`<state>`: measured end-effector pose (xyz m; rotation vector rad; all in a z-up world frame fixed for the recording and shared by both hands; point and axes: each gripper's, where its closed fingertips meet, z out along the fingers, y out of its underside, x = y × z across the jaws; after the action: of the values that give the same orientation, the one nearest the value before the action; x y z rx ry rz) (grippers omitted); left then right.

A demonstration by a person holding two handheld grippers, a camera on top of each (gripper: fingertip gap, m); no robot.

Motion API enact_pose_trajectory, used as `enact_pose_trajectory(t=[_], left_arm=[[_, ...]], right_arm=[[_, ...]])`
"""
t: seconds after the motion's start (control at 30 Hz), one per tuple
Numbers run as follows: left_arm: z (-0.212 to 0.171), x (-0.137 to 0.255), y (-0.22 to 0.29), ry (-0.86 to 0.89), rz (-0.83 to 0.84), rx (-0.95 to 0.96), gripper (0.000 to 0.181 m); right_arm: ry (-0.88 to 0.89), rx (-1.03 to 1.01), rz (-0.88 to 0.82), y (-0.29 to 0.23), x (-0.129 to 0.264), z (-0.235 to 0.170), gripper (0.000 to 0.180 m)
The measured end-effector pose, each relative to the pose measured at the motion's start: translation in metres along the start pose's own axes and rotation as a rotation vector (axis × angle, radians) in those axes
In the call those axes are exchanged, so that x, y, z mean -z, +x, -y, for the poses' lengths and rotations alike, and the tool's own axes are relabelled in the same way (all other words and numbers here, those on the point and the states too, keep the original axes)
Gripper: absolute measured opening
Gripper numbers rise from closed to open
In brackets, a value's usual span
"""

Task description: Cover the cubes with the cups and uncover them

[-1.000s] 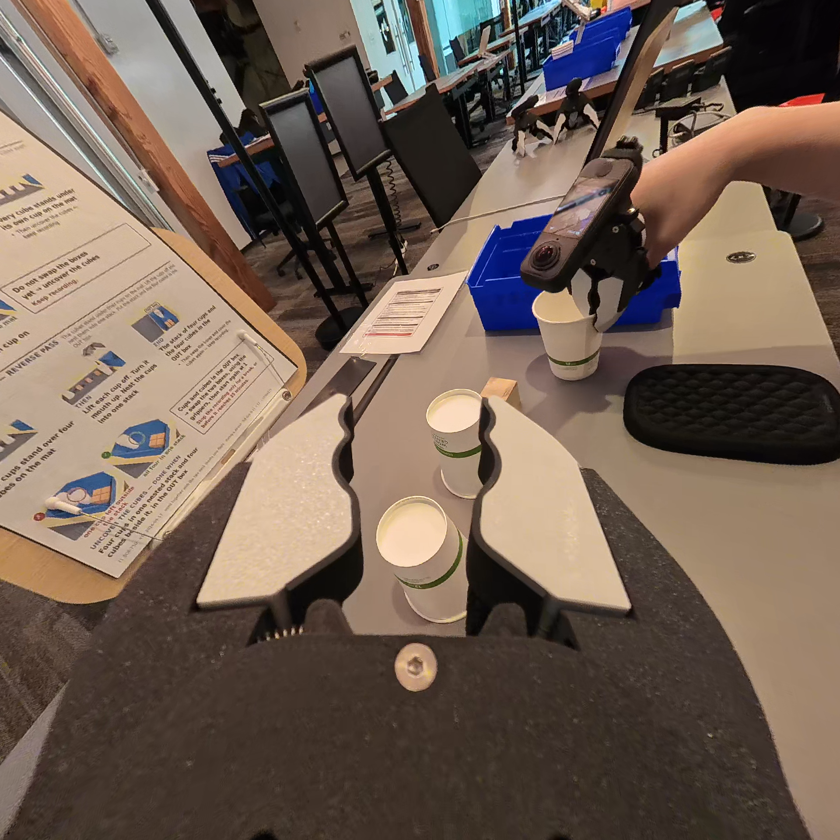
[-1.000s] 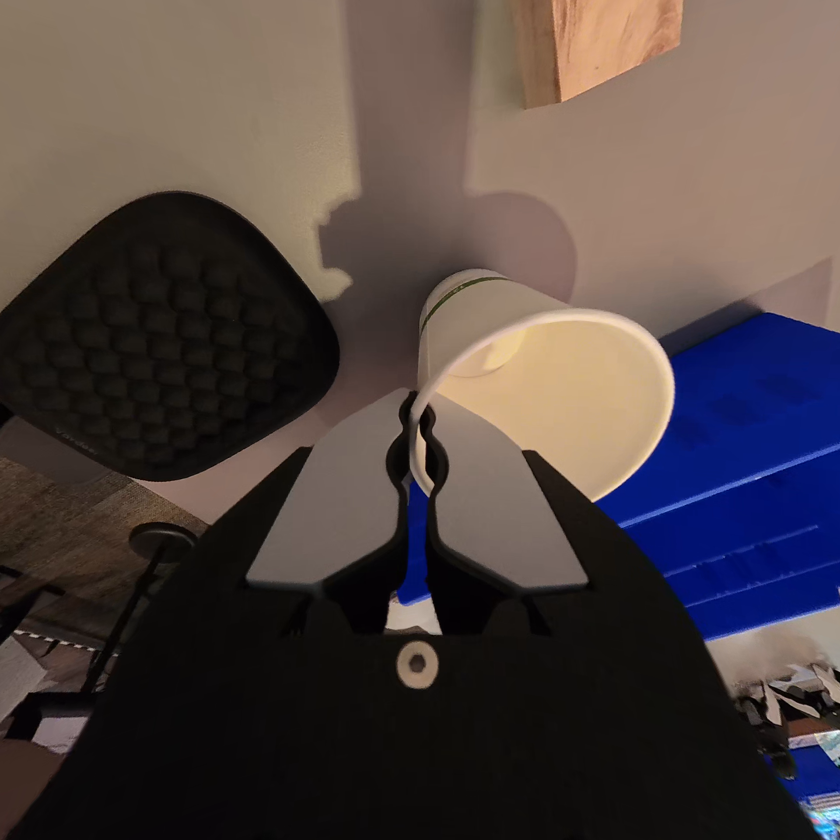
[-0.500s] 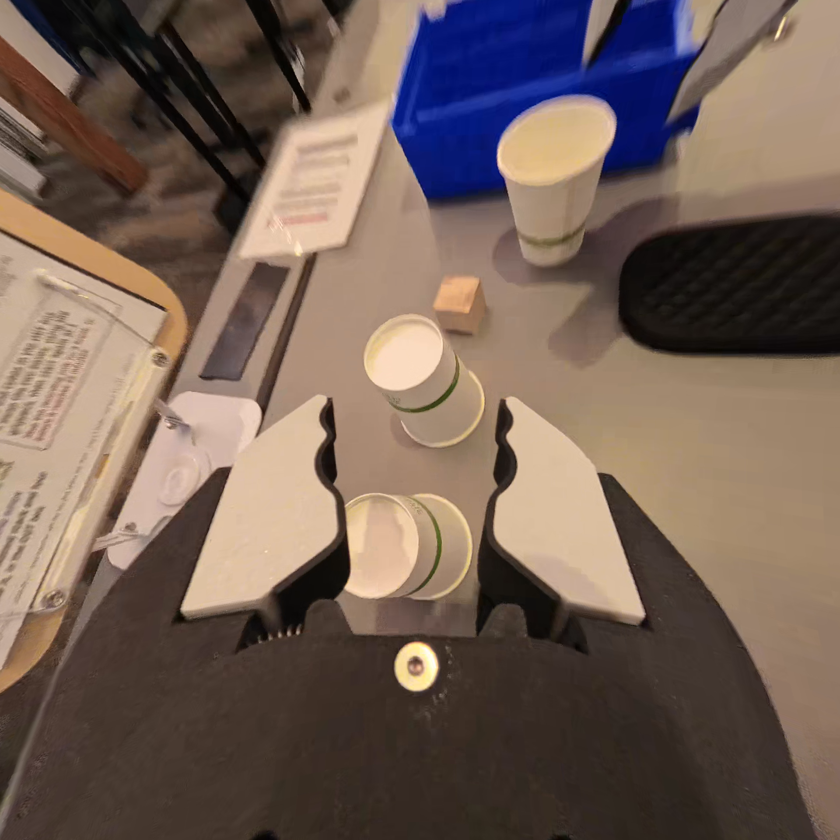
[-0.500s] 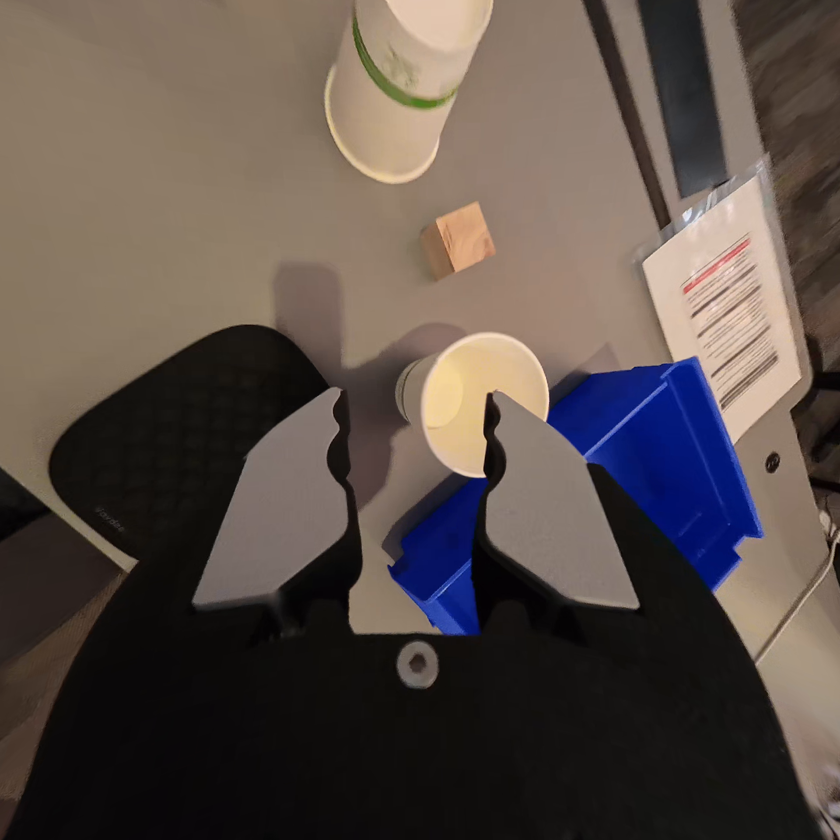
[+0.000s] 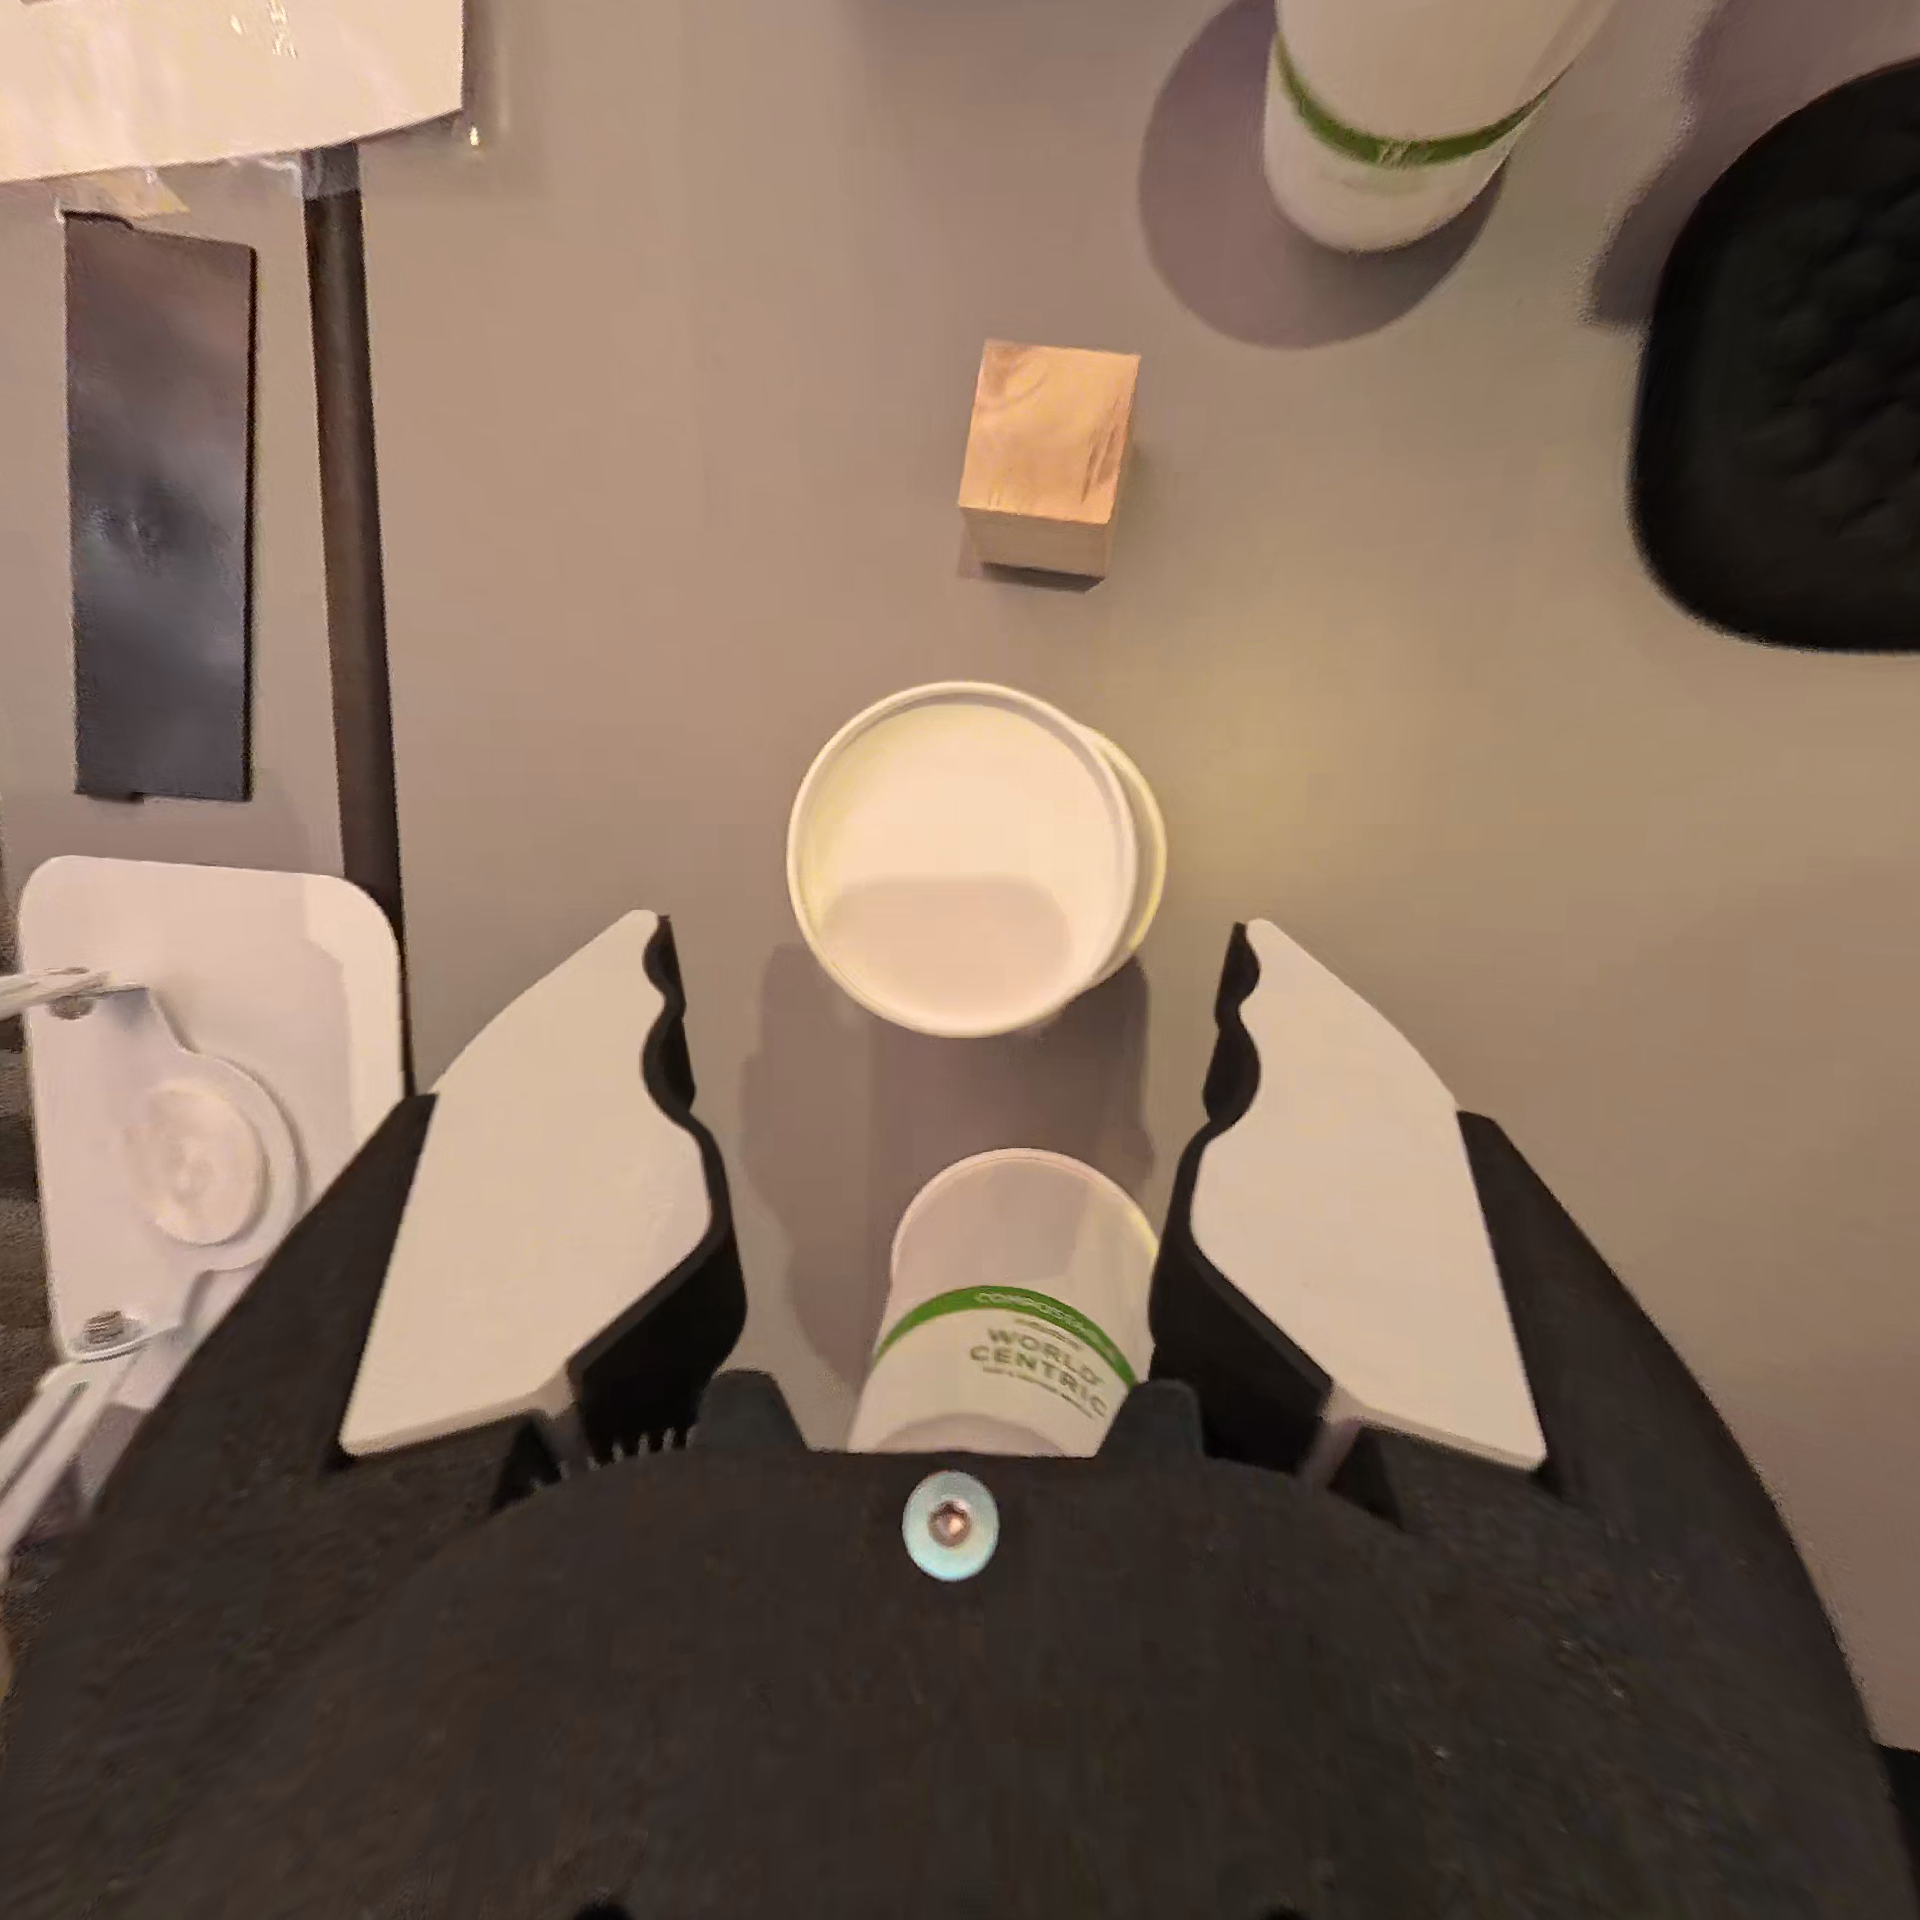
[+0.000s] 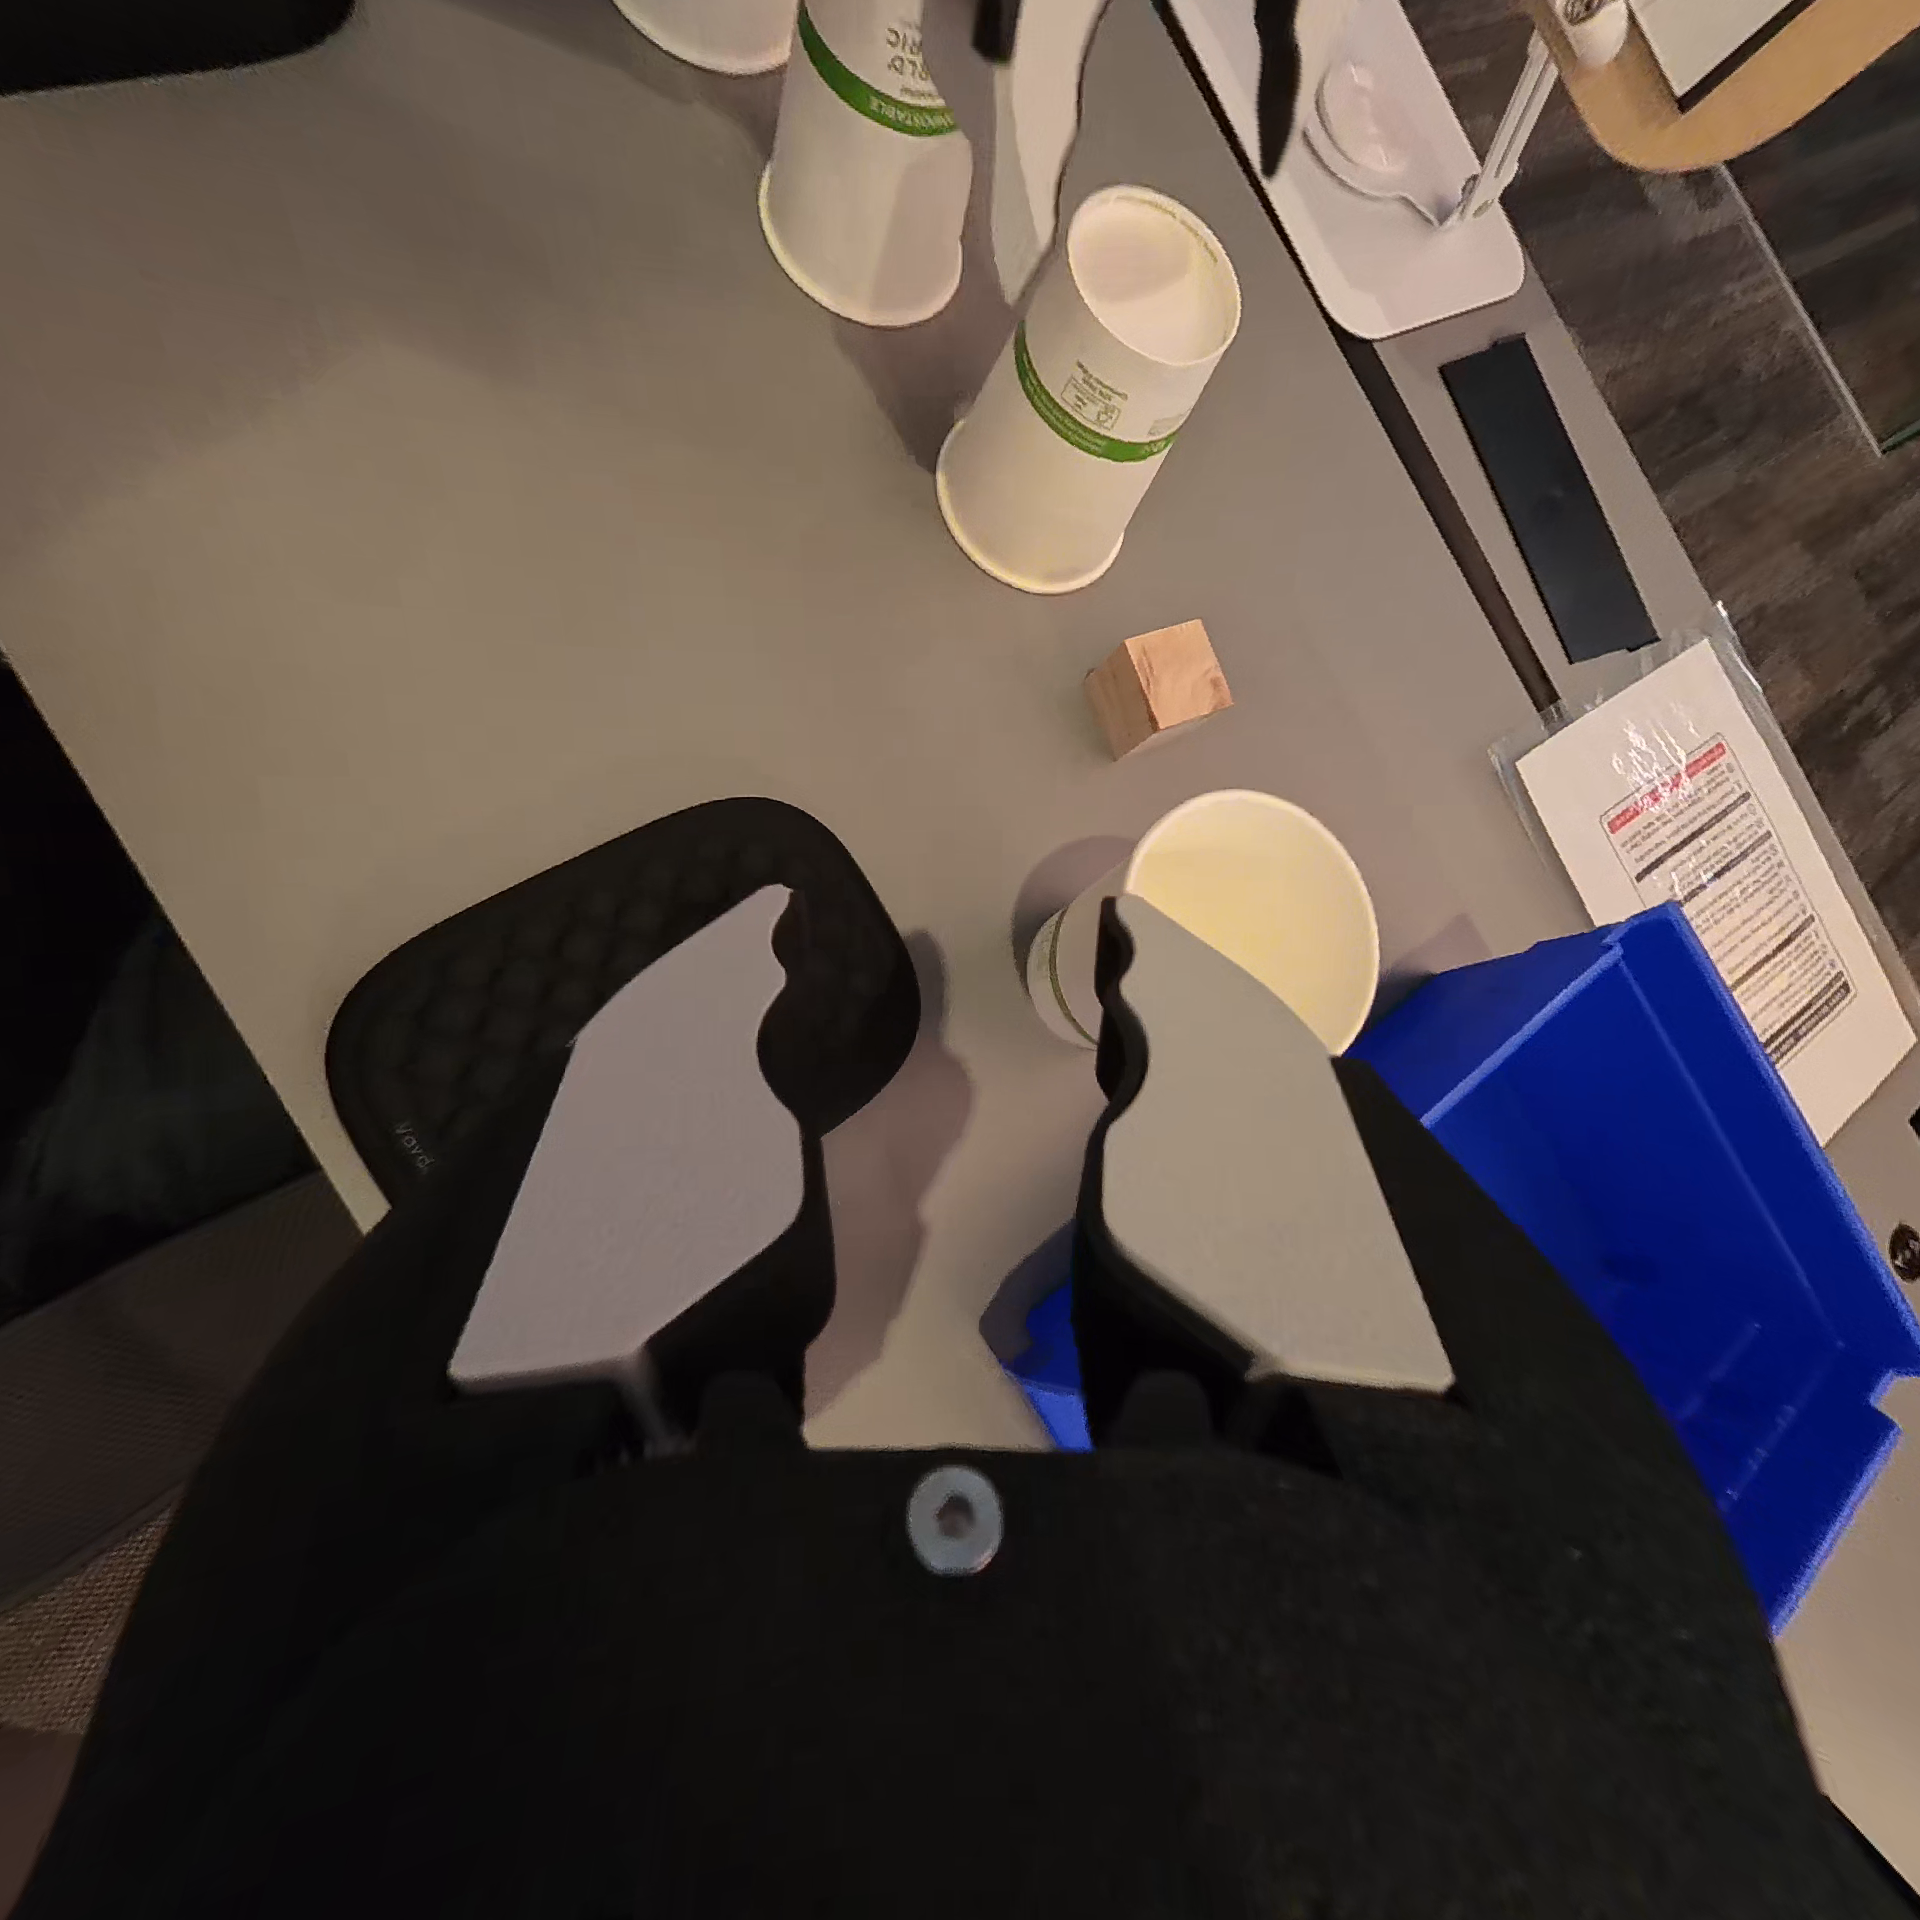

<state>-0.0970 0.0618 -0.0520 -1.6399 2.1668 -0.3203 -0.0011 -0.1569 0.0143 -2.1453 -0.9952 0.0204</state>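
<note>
Two white paper cups with green bands stand upside down on the grey table. The near cup point(image 5: 1013, 1299) is low between my left gripper's fingers. The far cup point(image 5: 961, 857) point(image 6: 1091, 395) is just beyond the tips of the open left gripper point(image 5: 951, 935), which looks straight down. A bare wooden cube point(image 5: 1049, 457) point(image 6: 1158, 686) sits past them. An upright cup point(image 5: 1392, 114) point(image 6: 1247, 914) stands by the blue bin. My right gripper point(image 6: 948, 909) is open and empty, raised beside that cup, and its right finger overlaps the rim in view.
A black textured mat point(image 6: 623, 987) point(image 5: 1787, 416) lies on the table's right side. The blue bin point(image 6: 1662, 1195) and a laminated sheet point(image 6: 1725, 862) are at the far end. A white stand base point(image 5: 208, 1091) sits at the left edge. Another upturned cup point(image 6: 862, 177) stands farther off.
My right gripper opened, let go of the upright cup's rim and rose away from it. My left gripper tilted down and moved forward over the two upturned cups.
</note>
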Motion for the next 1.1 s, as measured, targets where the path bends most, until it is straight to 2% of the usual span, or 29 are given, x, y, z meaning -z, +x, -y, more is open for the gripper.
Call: enact_pose_trajectory(t=[0.2, 0.53, 0.7, 1.1], left_arm=[[-0.004, -0.024, -0.002, -0.083, -0.009, -0.008, 0.097], [-0.007, -0.039, 0.001, -0.145, -0.049, 0.003, 0.093], [-0.003, -0.043, 0.001, -0.123, -0.041, -0.001, 0.085], [0.002, -0.035, 0.003, -0.097, -0.056, 0.013, 0.084]], right_arm=[[0.027, 0.012, 0.01, -0.011, 0.009, -0.008, 0.052], [0.026, -0.029, 0.011, -0.008, 0.01, -0.03, 0.051], [0.03, -0.036, 0.019, -0.008, 0.01, -0.036, 0.05], [0.016, -0.035, 0.045, -0.012, 0.002, -0.044, 0.05]])
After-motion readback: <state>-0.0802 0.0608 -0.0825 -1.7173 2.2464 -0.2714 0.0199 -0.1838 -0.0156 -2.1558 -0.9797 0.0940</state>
